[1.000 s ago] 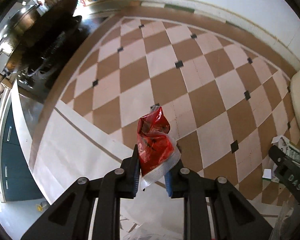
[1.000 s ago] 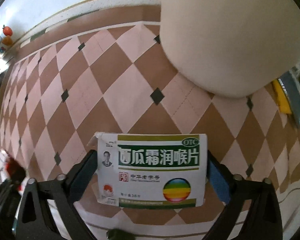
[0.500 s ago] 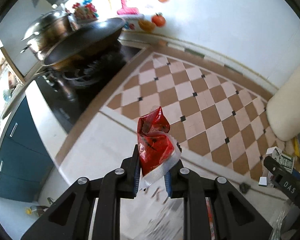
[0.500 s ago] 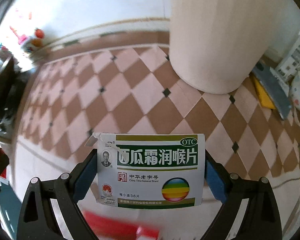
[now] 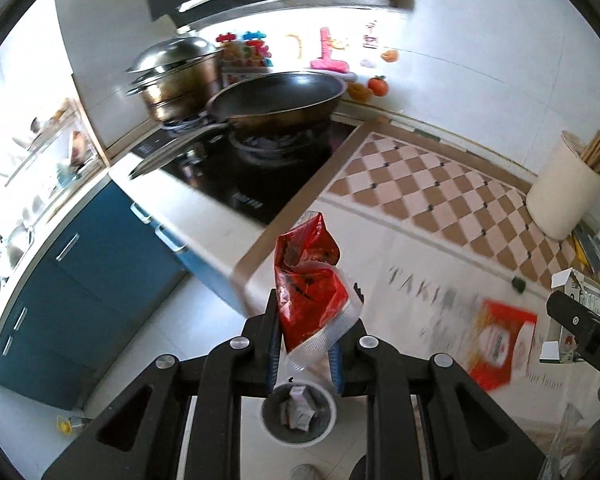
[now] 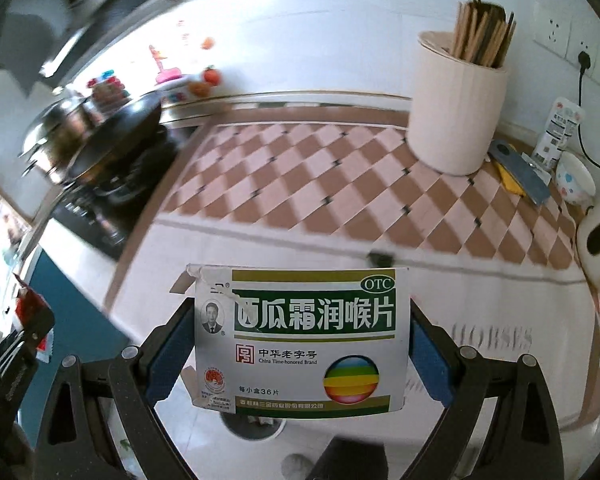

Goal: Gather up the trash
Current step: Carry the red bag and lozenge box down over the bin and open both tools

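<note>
My left gripper (image 5: 306,340) is shut on a crumpled red plastic wrapper (image 5: 306,280), held in the air off the counter's front edge. A white trash bin (image 5: 299,412) with scraps inside stands on the floor right below it. My right gripper (image 6: 300,344) is shut on a white and green medicine box (image 6: 300,340), held by its two short sides. The bin's rim (image 6: 252,428) shows just under that box. The right gripper with the box also shows at the right edge of the left wrist view (image 5: 580,312).
A checkered mat (image 6: 360,176) covers the counter. A cream chopstick holder (image 6: 456,104) stands at its back right. A black wok (image 5: 276,100) and a steel pot (image 5: 172,76) sit on the stove at left. A red packet (image 5: 500,344) lies on the white mat. Blue cabinets (image 5: 80,280) are below.
Both grippers have pulled back and up from the counter with their loads. The view has widened and the trash bin on the floor has come into sight below them.
</note>
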{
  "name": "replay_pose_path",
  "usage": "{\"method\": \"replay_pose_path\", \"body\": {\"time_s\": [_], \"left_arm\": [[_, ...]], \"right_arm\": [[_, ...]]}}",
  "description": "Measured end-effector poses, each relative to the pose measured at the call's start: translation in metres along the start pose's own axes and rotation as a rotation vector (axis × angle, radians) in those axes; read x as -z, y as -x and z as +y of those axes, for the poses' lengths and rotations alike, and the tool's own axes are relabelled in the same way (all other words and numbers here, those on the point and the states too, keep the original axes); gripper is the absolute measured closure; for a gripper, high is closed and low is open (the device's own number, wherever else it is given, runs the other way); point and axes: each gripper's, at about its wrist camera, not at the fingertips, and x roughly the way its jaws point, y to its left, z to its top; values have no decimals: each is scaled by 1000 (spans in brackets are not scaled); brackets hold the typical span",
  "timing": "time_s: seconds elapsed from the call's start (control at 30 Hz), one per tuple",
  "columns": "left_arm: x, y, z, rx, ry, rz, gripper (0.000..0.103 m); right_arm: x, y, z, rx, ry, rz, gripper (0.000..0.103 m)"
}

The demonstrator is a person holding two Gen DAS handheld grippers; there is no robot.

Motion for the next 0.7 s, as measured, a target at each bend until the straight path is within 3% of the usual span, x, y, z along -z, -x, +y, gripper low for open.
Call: {"method": "replay_pose_path", "body": {"time_s": [0.13,0.33,0.47,0.7], "left_arm": [[32,4,32,-1,6,36,87],[84,-29,70,4,45,179,87],[128,-81,90,26,96,322,87],[222,-213,106,43,138,566,87]], "right_arm": [[48,22,36,-22,13,9,6],[117,11,71,-35,62,114,6],[163,-26,85,-54,91,236,6],[261,-136,99,-57,131,445,6]]}}
